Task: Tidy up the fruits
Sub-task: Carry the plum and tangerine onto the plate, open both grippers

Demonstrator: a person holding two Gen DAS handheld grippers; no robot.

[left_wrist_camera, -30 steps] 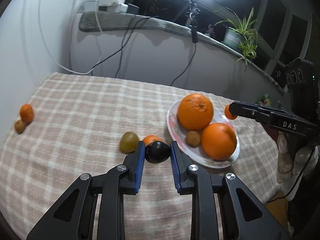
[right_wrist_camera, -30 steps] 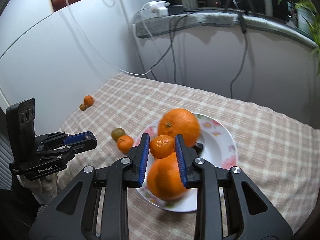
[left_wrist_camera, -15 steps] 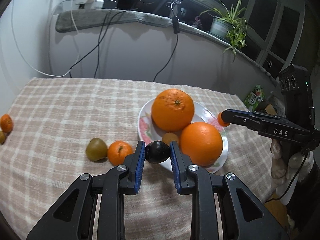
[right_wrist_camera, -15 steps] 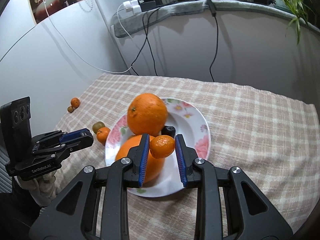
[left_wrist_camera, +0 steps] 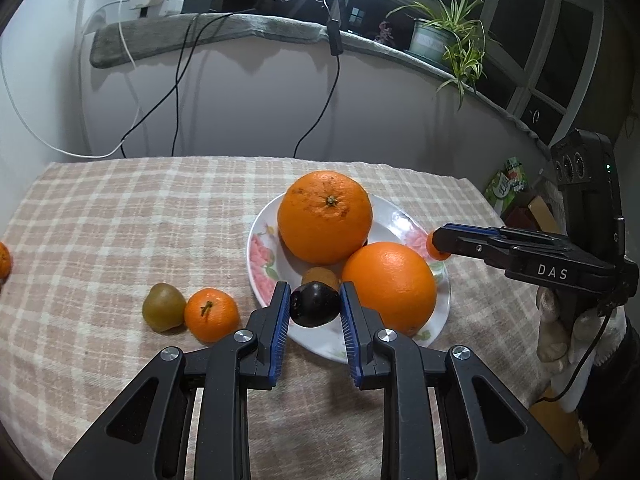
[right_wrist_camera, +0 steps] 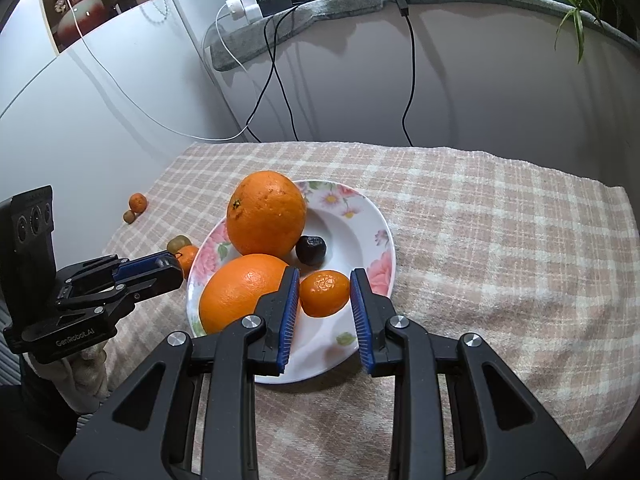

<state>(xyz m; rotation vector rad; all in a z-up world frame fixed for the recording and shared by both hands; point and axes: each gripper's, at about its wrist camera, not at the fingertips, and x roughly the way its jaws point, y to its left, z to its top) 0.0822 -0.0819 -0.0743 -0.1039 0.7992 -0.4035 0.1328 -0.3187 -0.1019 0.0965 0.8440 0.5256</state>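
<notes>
Left gripper (left_wrist_camera: 315,309) clamped on dark plum (left_wrist_camera: 314,305), poised over near rim of floral plate (left_wrist_camera: 260,256). Right gripper (right_wrist_camera: 325,294) pinching small mandarin (right_wrist_camera: 324,293) above plate's open near side.

Step in hand, likely: both fruits being delivered to plate. Next calls for lowering, then releasing into bare patches.

Two big oranges (left_wrist_camera: 325,216) fill far-left of plate; dark fruit (right_wrist_camera: 311,250) beside them. Room tight for left; rim close, roll-off risk. Loose mandarin (left_wrist_camera: 211,314) and greenish kiwi-like fruit (left_wrist_camera: 164,306) on checked cloth (left_wrist_camera: 120,216), left of left gripper.

Frame-cut mandarin (left_wrist_camera: 3,260) at left edge
</notes>
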